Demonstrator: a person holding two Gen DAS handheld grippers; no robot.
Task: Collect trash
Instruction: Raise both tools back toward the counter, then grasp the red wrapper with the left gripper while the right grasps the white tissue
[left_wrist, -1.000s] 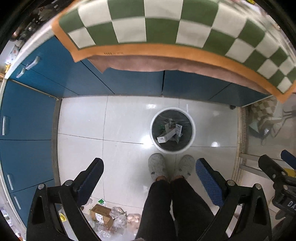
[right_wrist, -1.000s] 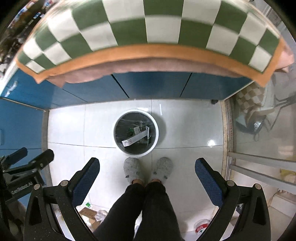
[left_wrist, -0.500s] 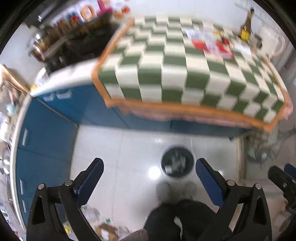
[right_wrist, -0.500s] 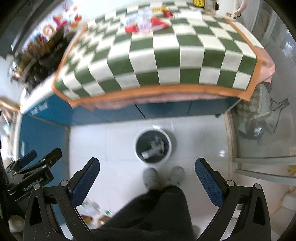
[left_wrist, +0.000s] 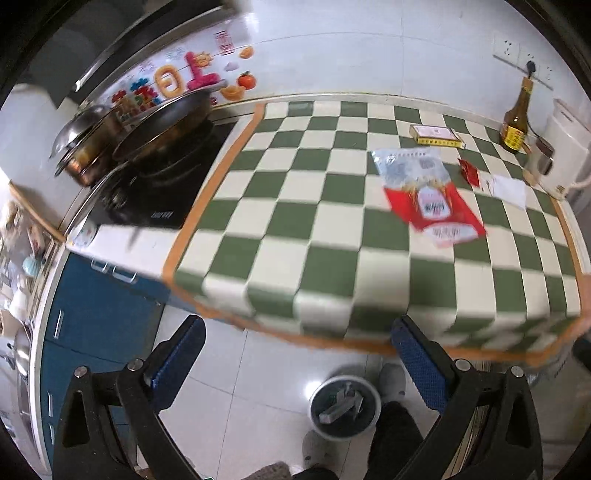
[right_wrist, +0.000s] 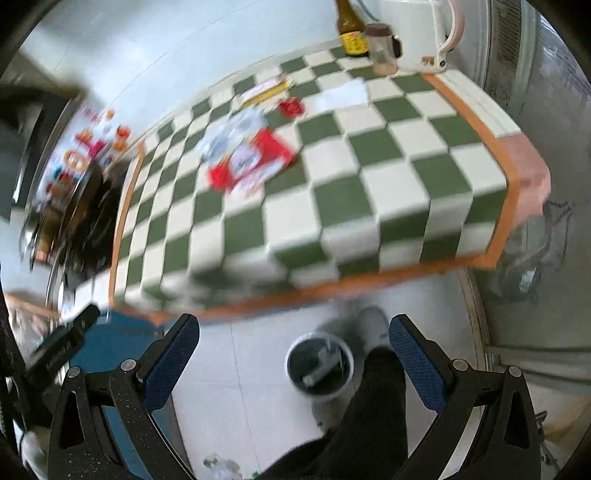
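A red and white snack bag (left_wrist: 428, 195) (right_wrist: 247, 158) lies on the green-checked tablecloth (left_wrist: 295, 221) (right_wrist: 369, 184). Behind it lie a flat box (left_wrist: 436, 134) (right_wrist: 266, 90), a small red wrapper (left_wrist: 469, 171) (right_wrist: 291, 107) and a white paper (left_wrist: 508, 188) (right_wrist: 343, 96). A round bin (left_wrist: 345, 406) (right_wrist: 319, 365) with trash in it stands on the floor below the table edge. My left gripper (left_wrist: 297, 354) and right gripper (right_wrist: 293, 347) are both open and empty, held in front of the table edge, above the floor.
A brown bottle (left_wrist: 515, 122) (right_wrist: 352, 33), a small jar (right_wrist: 382, 48) and a white kettle (right_wrist: 421, 33) stand at the table's back right. Pans (left_wrist: 159, 125) sit on a stove to the left. Blue cabinets (left_wrist: 92, 306) line the left. The person's legs (right_wrist: 369, 406) stand by the bin.
Both grippers have swung up from looking down at the bin and floor to looking across the tabletop. The trash on the table has come into view. Both stay open.
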